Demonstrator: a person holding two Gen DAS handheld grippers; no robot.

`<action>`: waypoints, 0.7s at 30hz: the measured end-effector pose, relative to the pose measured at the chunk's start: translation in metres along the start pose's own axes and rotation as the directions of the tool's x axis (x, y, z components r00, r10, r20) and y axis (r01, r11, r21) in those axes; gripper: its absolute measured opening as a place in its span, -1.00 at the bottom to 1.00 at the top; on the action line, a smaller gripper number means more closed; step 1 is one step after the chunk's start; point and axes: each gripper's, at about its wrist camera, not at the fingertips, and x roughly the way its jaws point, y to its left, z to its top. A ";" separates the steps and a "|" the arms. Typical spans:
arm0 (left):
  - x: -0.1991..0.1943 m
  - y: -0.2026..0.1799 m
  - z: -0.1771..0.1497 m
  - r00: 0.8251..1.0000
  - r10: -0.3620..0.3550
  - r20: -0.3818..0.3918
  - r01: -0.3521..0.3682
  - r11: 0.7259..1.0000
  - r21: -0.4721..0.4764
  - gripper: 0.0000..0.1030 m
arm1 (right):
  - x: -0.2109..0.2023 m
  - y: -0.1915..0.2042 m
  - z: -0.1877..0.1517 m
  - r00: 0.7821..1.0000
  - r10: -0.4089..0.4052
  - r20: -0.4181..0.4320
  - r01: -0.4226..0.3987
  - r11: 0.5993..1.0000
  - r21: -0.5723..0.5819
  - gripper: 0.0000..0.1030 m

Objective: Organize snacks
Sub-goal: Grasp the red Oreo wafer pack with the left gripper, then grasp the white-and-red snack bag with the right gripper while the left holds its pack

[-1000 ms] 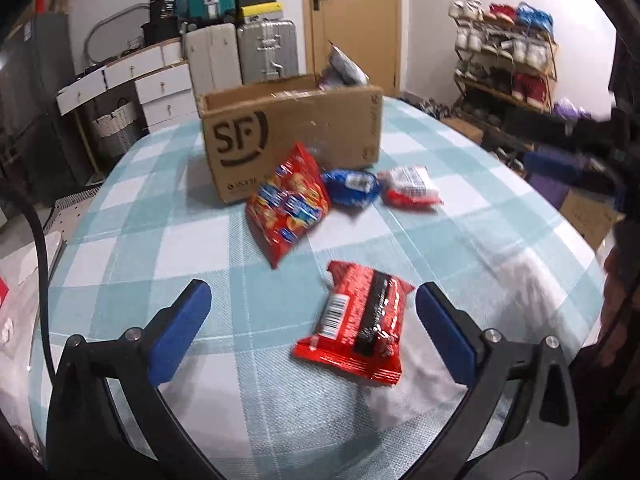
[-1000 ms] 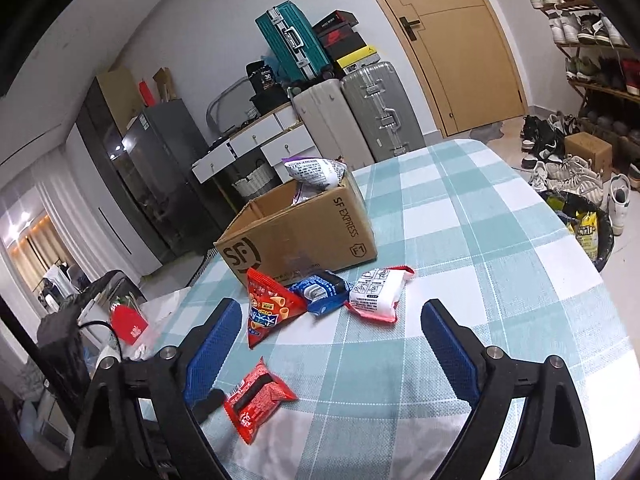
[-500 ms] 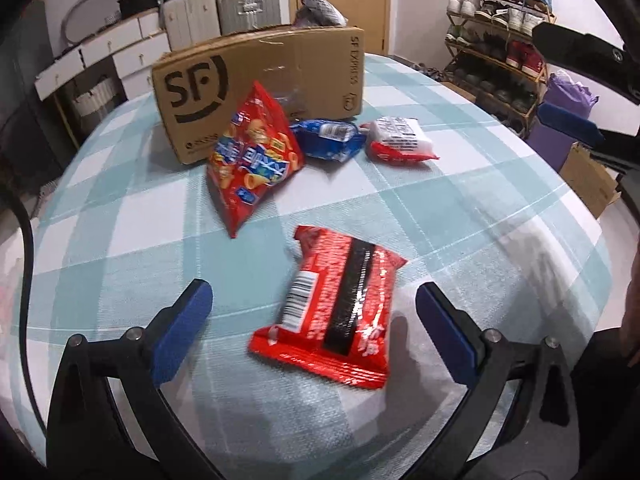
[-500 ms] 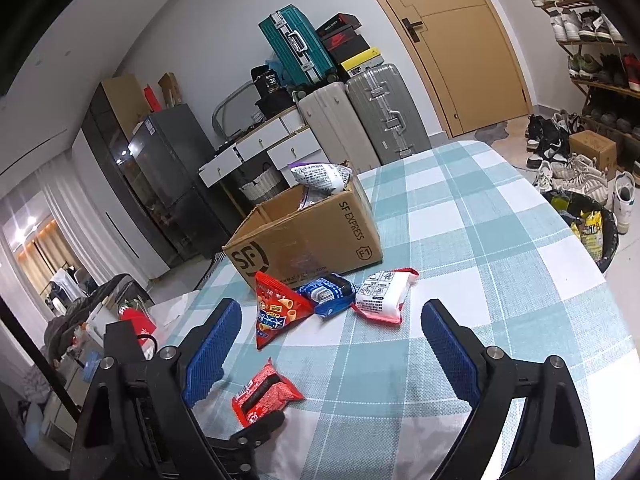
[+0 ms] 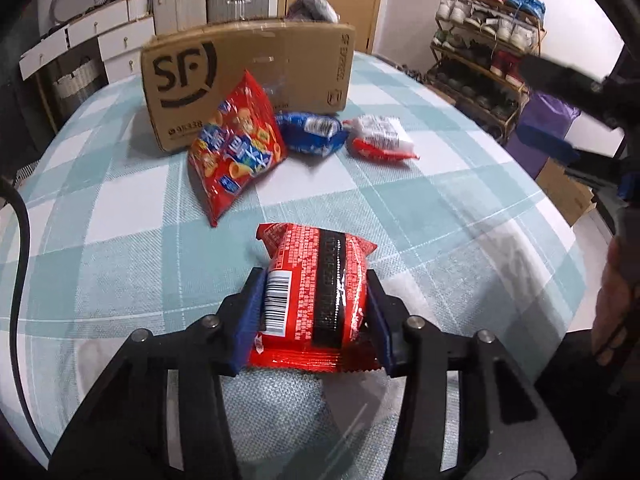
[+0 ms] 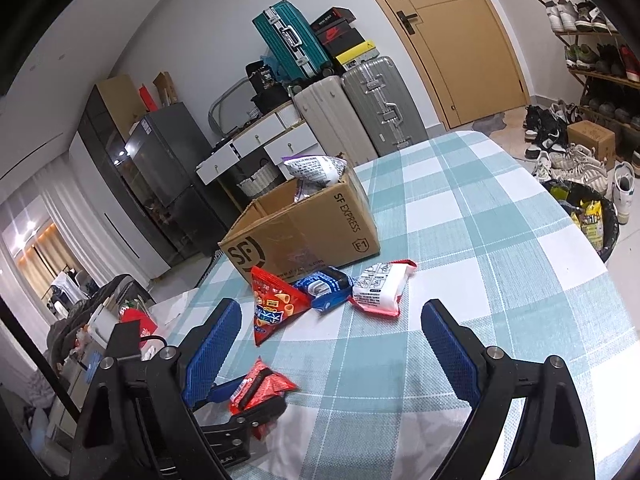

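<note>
Red snack packet (image 5: 316,300) lying on checked tabletop (image 5: 460,216), long axis pointing away toward cardboard box (image 5: 248,76) | left gripper (image 5: 314,312) jaws closing, pads pressing packet's two long sides | right gripper (image 6: 332,344) jaws wide open, empty, farther off | three more packets just beside box.

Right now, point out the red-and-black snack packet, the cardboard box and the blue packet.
red-and-black snack packet (image 5: 316,292): left wrist view, middle of wrapper.
cardboard box (image 5: 256,68): left wrist view, front wall.
blue packet (image 6: 326,288): right wrist view, top face.
</note>
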 end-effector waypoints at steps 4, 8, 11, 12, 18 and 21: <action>-0.022 0.008 0.001 0.998 0.004 0.061 -0.004 1.000 -0.011 -0.13 | 0.003 -0.003 -0.001 1.000 -0.013 -0.016 0.014 1.000 0.009 0.81; -0.036 0.025 0.003 0.996 -0.008 0.086 0.014 0.997 -0.074 -0.13 | 0.019 -0.007 -0.003 0.997 -0.015 -0.081 0.018 0.999 0.034 0.81; -0.043 0.035 0.003 0.995 -0.019 0.096 0.030 0.994 -0.109 -0.13 | 0.032 -0.011 -0.003 0.991 -0.043 -0.126 0.049 0.998 0.042 0.81; -0.047 0.038 0.003 0.995 -0.024 0.102 0.036 0.992 -0.123 -0.13 | 0.037 -0.012 -0.003 0.989 -0.052 -0.136 0.057 0.998 0.037 0.81; -0.061 0.054 0.002 0.990 -0.062 0.124 0.083 0.981 -0.177 -0.13 | 0.074 -0.013 0.001 0.969 -0.137 -0.207 0.132 0.991 -0.039 0.81; -0.067 0.056 0.001 0.988 -0.069 0.137 0.094 0.978 -0.187 -0.13 | 0.095 -0.010 0.007 0.958 -0.193 -0.212 0.172 0.978 -0.116 0.81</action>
